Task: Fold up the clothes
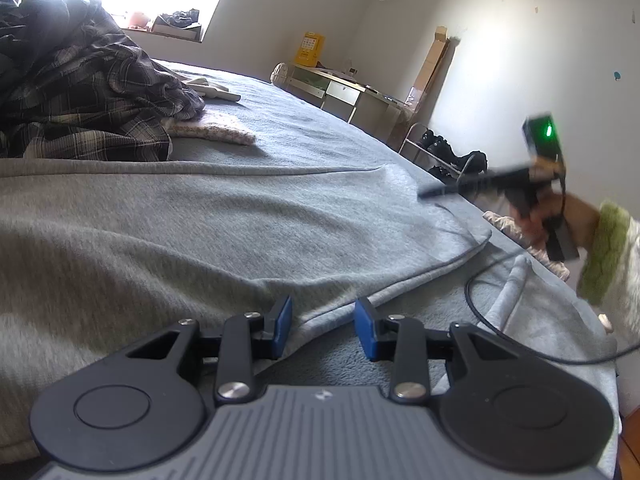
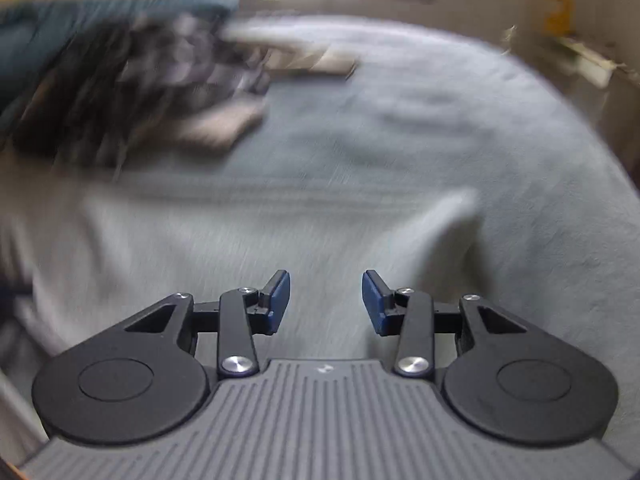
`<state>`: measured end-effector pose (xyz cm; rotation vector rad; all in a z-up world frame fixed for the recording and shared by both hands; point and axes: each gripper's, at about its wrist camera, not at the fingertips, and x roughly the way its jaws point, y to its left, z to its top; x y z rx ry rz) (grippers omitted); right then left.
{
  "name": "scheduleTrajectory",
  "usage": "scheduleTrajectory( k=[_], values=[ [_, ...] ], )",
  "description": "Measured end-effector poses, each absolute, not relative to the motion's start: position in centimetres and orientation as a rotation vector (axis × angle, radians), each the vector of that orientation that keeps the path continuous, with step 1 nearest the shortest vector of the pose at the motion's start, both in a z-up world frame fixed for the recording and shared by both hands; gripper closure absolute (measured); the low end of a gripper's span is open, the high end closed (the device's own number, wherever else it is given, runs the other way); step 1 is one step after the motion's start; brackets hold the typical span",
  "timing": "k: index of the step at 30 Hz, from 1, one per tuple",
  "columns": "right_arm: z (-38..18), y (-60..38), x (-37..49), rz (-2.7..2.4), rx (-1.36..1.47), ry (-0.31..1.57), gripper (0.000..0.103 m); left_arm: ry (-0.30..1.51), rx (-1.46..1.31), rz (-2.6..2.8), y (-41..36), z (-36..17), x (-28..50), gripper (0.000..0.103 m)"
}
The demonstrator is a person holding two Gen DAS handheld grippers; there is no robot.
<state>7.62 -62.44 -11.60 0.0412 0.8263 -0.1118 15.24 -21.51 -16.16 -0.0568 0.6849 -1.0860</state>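
Observation:
A grey sweatshirt-like garment (image 1: 200,220) lies spread flat on the bed, its hem running diagonally toward the lower right. My left gripper (image 1: 323,328) hovers low over that hem, jaws open, the pads (image 1: 282,326) not pressing on the cloth. At the right edge of the left wrist view, my right gripper (image 1: 440,190) shows blurred above the garment's far corner, held by a hand (image 1: 560,208) in a green-and-white sleeve (image 1: 604,252). In the blurred right wrist view, my right gripper (image 2: 326,300) stands open above the grey garment (image 2: 200,232), with nothing between its fingers.
A heap of plaid and dark clothes (image 1: 88,92) fills the bed's far left, with a cream knit piece (image 1: 216,132) at its foot. A black cable (image 1: 480,312) loops over the grey-blue blanket (image 1: 320,132). Beyond the bed's right edge stand a desk (image 1: 344,92) and shoes (image 1: 448,156).

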Motion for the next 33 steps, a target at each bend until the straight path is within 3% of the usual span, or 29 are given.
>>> scheduleTrajectory(
  k=[2,9,13,16,17,19,20,25,27,33],
  values=[
    [-13.1,-64.7,6.6,-0.205,0.055,0.872,0.069,0.687,-0.062,-1.087,-21.5,-16.2,15.3,0.067],
    [-12.0,-75.2,-0.9,-0.618,0.480,0.740,0.062,0.689,-0.070,-1.090,-21.4,-16.3,15.4,0.067],
    [-12.0,-75.0,-2.4,-0.539,0.683,0.698,0.052,0.689,-0.070,-1.090,-21.4,-16.3,15.4,0.067],
    [-13.2,-74.1,-1.7,-0.504,0.712,0.770,0.051,0.691,-0.075,-1.091,-21.4,-16.3,15.4,0.067],
    [-13.4,-73.7,-1.3,-0.497,0.694,0.786,0.054,0.692,-0.078,-1.091,-21.4,-16.3,15.4,0.067],
    [-13.1,-72.6,-1.1,-0.483,0.643,0.789,0.093,0.693,-0.082,-1.091,-21.4,-16.3,15.5,0.067],
    [-12.7,-71.9,-1.1,-0.475,0.614,0.782,0.096,0.693,-0.083,-1.092,-21.4,-16.3,15.5,0.067],
    [-11.8,-71.1,-1.9,-0.575,0.505,0.790,0.100,0.693,-0.084,-1.091,-21.3,-16.3,15.5,0.067],
    [-12.8,-71.3,-1.4,-0.711,0.387,0.858,0.096,0.693,-0.085,-1.091,-21.3,-16.3,15.5,0.067],
    [-10.7,-70.2,-1.3,-0.645,0.406,0.664,0.096,0.695,-0.088,-1.094,-21.3,-16.4,15.6,0.067]
  ],
)
